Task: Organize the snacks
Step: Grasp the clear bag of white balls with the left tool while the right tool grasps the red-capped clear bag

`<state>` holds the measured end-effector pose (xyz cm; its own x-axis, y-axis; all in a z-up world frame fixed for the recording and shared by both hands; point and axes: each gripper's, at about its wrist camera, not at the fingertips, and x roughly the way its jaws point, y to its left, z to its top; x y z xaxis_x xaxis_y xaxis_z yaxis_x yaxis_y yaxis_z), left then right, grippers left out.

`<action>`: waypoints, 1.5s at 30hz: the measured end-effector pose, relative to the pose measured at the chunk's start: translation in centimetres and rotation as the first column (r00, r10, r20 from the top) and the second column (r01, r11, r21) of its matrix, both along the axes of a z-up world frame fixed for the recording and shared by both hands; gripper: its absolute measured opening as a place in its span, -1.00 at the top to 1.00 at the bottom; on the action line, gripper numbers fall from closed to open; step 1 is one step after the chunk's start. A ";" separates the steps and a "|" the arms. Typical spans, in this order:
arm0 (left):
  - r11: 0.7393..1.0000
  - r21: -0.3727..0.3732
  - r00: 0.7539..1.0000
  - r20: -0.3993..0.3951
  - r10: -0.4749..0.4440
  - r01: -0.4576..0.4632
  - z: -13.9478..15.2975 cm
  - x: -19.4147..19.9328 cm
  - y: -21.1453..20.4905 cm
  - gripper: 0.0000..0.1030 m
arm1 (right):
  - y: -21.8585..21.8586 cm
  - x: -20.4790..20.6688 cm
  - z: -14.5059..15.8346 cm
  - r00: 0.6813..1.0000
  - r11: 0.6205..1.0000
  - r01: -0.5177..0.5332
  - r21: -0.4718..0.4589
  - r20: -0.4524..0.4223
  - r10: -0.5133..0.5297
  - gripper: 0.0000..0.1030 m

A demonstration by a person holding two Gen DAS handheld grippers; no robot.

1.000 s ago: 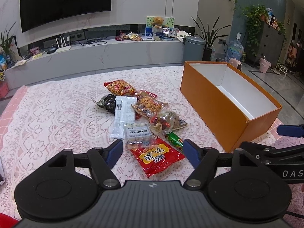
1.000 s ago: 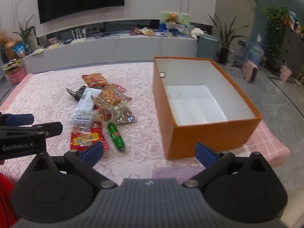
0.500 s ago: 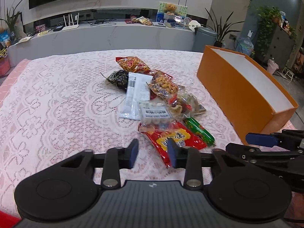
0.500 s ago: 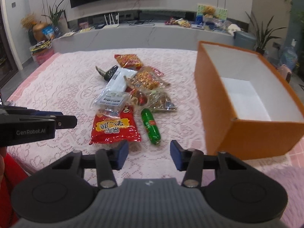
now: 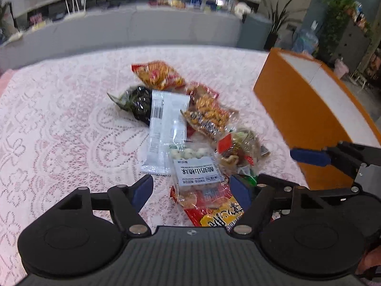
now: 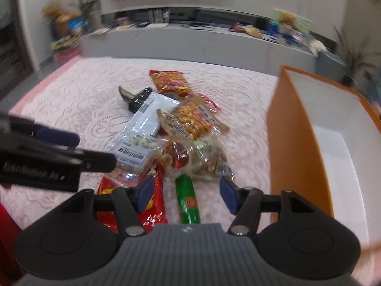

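A pile of snack packets lies on the lace tablecloth (image 5: 59,131). My left gripper (image 5: 191,191) hangs low over its near end, jaws opening. The red packet (image 5: 214,212) and the clear pouch with a white label (image 5: 197,171) lie below its gap, and the pads press on neither. My right gripper (image 6: 187,194) is also opening, with the green sausage stick (image 6: 188,200) under its gap, untouched. The red packet (image 6: 154,205) lies by its left finger. The orange box (image 6: 295,143) stands open to the right, white inside.
Further back in the pile are a white packet (image 5: 166,124), a black packet (image 5: 139,102), an orange chip bag (image 5: 159,75), a peanut packet (image 5: 209,116) and a mixed snack bag (image 5: 240,150). A grey TV bench (image 6: 190,43) runs behind the table.
Both grippers moved forward and down, close over the near end of the pile. Each narrowed its jaws half a second ago and has widened them again. No snack has moved.
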<state>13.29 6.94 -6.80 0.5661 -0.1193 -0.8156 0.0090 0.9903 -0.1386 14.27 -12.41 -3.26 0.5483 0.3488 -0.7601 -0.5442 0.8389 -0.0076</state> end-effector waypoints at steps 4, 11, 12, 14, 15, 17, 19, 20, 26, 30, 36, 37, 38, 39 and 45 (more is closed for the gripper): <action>0.999 -0.002 0.998 -0.054 -0.044 0.044 -0.8 2.0 -0.4 -0.67 | 1.1 1.8 -0.9 0.998 0.997 -0.050 -0.056 0.023 0.051 -0.17; 0.999 -0.037 0.992 -0.121 -0.030 0.026 -3.0 4.1 0.2 -0.67 | 2.3 3.2 -2.7 0.991 0.988 -0.134 -0.074 0.019 0.136 -0.17; 0.998 -0.056 0.992 -0.125 -0.028 0.021 -3.2 4.3 0.3 -0.67 | 2.5 3.3 -2.9 0.989 0.987 -0.144 -0.073 0.019 0.146 -0.17; 0.997 -0.075 0.989 -0.146 -0.016 0.005 -3.7 4.7 0.5 -0.67 | 2.8 3.5 -3.2 0.987 0.985 -0.159 -0.067 0.017 0.161 -0.17; 0.997 -0.081 0.989 -0.146 -0.008 -0.004 -3.8 4.7 0.6 -0.67 | 3.0 3.7 -3.4 0.986 0.984 -0.162 -0.072 0.021 0.163 -0.16; 0.996 -0.088 0.988 -0.152 0.004 -0.017 -4.1 5.0 0.8 -0.67 | 3.3 3.7 -3.6 0.985 0.982 -0.167 -0.088 0.038 0.170 -0.16; 0.995 -0.094 0.988 -0.157 0.011 -0.026 -4.4 5.2 0.9 -0.67 | 3.5 3.7 -3.8 0.984 0.981 -0.170 -0.093 0.044 0.174 -0.17; 0.995 -0.095 0.987 -0.157 0.015 -0.030 -4.5 5.2 0.9 -0.67 | 3.6 3.7 -3.9 0.984 0.981 -0.168 -0.096 0.047 0.173 -0.18; 0.995 -0.096 0.988 -0.155 0.021 -0.036 -4.8 5.3 0.9 -0.67 | 3.9 3.1 -4.2 0.977 0.975 -0.188 -0.117 0.085 0.198 0.04; 0.994 -0.100 0.990 -0.140 0.023 -0.037 -4.6 5.0 1.2 -0.67 | 3.8 3.0 -4.2 0.977 0.977 -0.181 -0.114 0.089 0.192 0.14; 0.995 -0.093 0.988 -0.151 0.033 -0.048 -4.7 5.5 1.2 -0.66 | 3.3 2.9 -4.2 0.981 0.979 -0.153 -0.134 0.100 0.167 0.19; 0.995 -0.087 0.987 -0.156 0.037 -0.051 -4.8 5.7 1.1 -0.66 | 3.2 2.9 -4.2 0.982 0.980 -0.145 -0.134 0.098 0.159 0.19; 0.996 -0.078 0.987 -0.158 0.037 -0.050 -5.0 5.8 0.9 -0.65 | 3.1 3.0 -4.2 0.983 0.981 -0.139 -0.133 0.098 0.153 0.19; 0.997 -0.066 0.987 -0.159 0.034 -0.045 -5.1 5.9 0.7 -0.63 | 3.0 3.0 -4.2 0.984 0.982 -0.134 -0.133 0.098 0.147 0.19; 0.997 -0.070 0.988 -0.153 0.028 -0.039 -5.2 5.8 0.4 -0.39 | 2.8 3.0 -4.2 0.986 0.985 -0.113 -0.131 0.111 0.128 0.21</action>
